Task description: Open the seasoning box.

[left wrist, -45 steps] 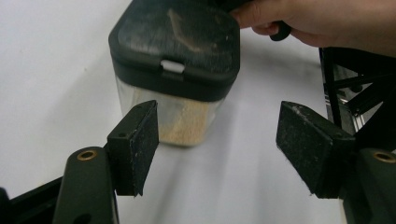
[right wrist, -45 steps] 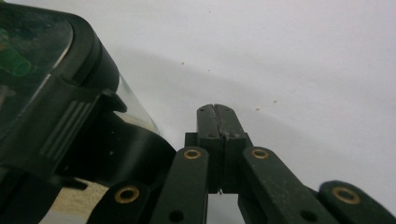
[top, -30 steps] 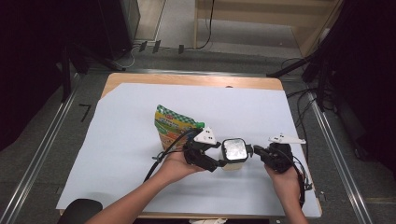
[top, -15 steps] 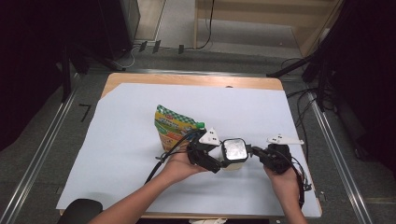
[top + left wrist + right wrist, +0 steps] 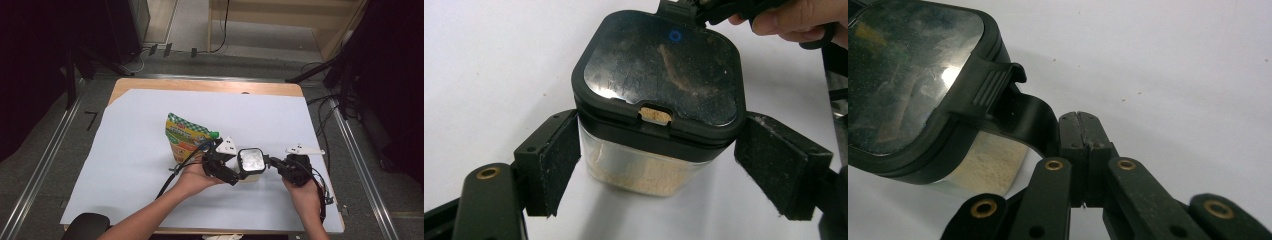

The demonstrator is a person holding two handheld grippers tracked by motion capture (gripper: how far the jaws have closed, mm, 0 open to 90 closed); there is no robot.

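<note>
With our left gripper [image 5: 659, 165] spread open either side of the lidded canister [image 5: 659, 100] and our right gripper [image 5: 1080, 132] pinched shut beside its latch [image 5: 993, 87], we judge lid-opening comes next.

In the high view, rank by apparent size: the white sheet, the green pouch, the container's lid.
1. White sheet, by far the largest.
2. Green pouch.
3. Lid, smaller than the pouch, though the left gripper covers part of the pouch.
</note>
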